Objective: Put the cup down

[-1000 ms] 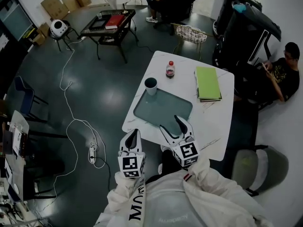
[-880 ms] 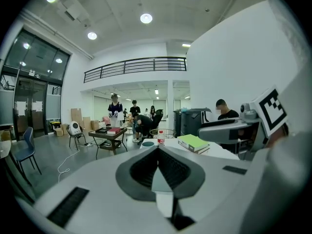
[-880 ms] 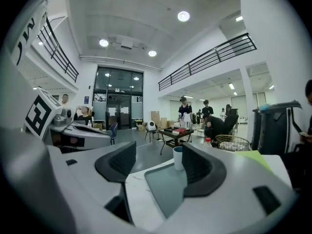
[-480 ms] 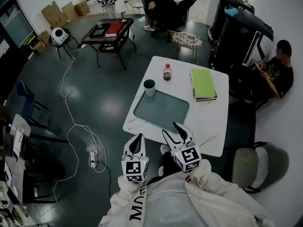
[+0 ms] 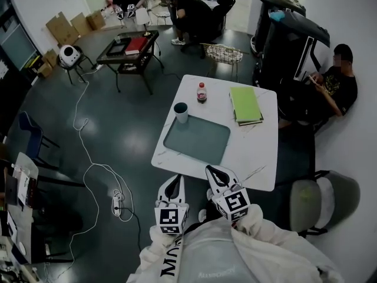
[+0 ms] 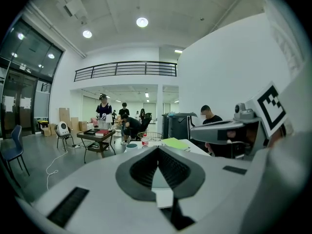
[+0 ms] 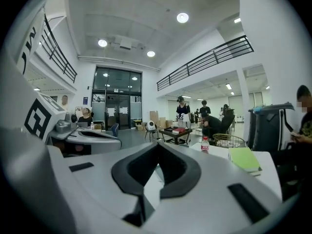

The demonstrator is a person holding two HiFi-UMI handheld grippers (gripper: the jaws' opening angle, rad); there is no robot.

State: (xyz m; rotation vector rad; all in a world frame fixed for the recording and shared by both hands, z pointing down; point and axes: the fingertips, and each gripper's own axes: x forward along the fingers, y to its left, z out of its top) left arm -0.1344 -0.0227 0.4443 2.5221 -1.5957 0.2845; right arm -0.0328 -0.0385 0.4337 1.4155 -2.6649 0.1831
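The dark cup [image 5: 181,111] stands upright on the white table [image 5: 259,152], at the far left corner of a grey-green tray [image 5: 197,140]; nothing holds it. Both grippers hang off the table's near edge, close to my body. My left gripper [image 5: 175,180] is shut and empty. Right of it, my right gripper [image 5: 213,171] is also shut, with nothing between its jaws. In the left gripper view the cup [image 6: 131,146] shows far ahead, just left of the closed left gripper [image 6: 157,147]. The right gripper view shows the closed right gripper [image 7: 157,144] hiding the cup.
A red-capped bottle [image 5: 201,92] and a green book [image 5: 244,104] lie at the table's far side. A grey chair [image 5: 321,200] stands at the right. A cable with a power strip [image 5: 116,204] runs over the floor at the left. People sit and stand beyond the table.
The right gripper's jaws have gone from apart to closed. Both grippers have drawn back from the table's near edge, and the view has pulled away from the table.
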